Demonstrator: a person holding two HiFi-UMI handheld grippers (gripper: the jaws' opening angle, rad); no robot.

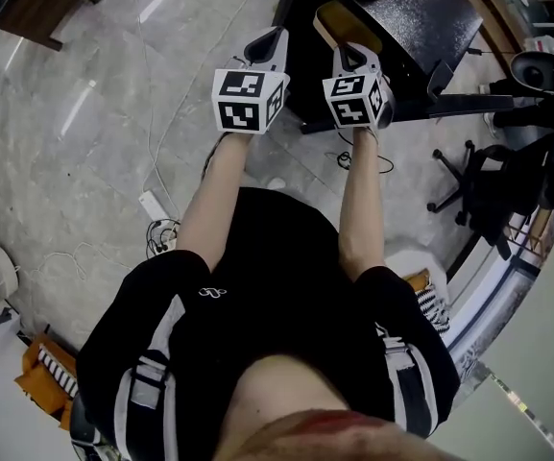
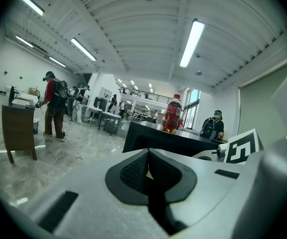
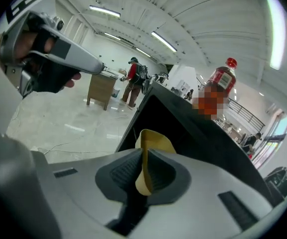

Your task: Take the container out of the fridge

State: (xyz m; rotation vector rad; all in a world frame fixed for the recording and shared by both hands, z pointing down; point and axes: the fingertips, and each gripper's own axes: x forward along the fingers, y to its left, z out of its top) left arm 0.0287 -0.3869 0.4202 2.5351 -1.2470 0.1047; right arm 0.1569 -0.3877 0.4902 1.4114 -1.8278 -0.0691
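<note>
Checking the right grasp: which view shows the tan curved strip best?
Right gripper view: the tan curved strip sits pinched between the jaws. Head view shows its loop beyond the right gripper; left gripper view, at most a sliver.

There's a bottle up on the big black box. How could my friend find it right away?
Find the big black box standing on the shiny grey floor. Look at its flat top: the bottle stands upright there. It sticks up higher than anything else on that top, and it has a red cap and a reddish drink inside.
</note>
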